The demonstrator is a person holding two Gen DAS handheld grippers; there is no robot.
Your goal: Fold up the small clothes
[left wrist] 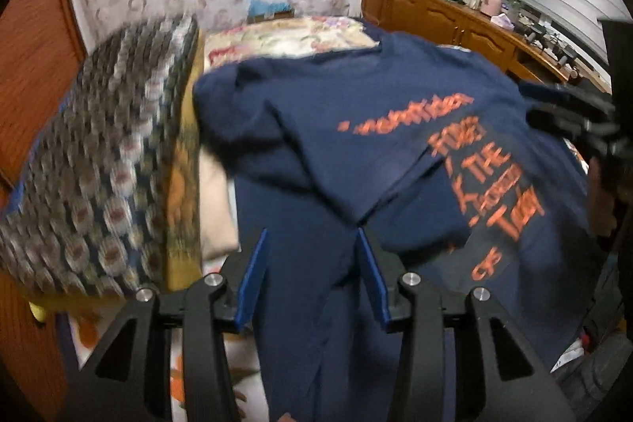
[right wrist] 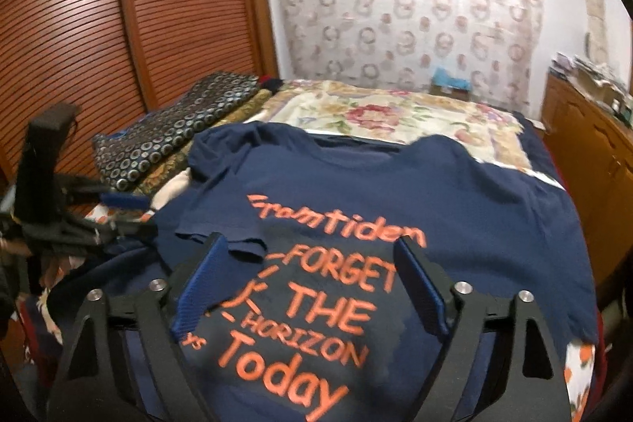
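While one T-shirt lies flat, two folded cloths sit beside.

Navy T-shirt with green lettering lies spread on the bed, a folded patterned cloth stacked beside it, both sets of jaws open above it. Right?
Not quite: the lettering on the navy T-shirt is orange, not green, as the right wrist view shows. The rest stands.

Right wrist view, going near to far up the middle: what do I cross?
Right tool → navy T-shirt with orange lettering → floral bedspread → patterned curtain.
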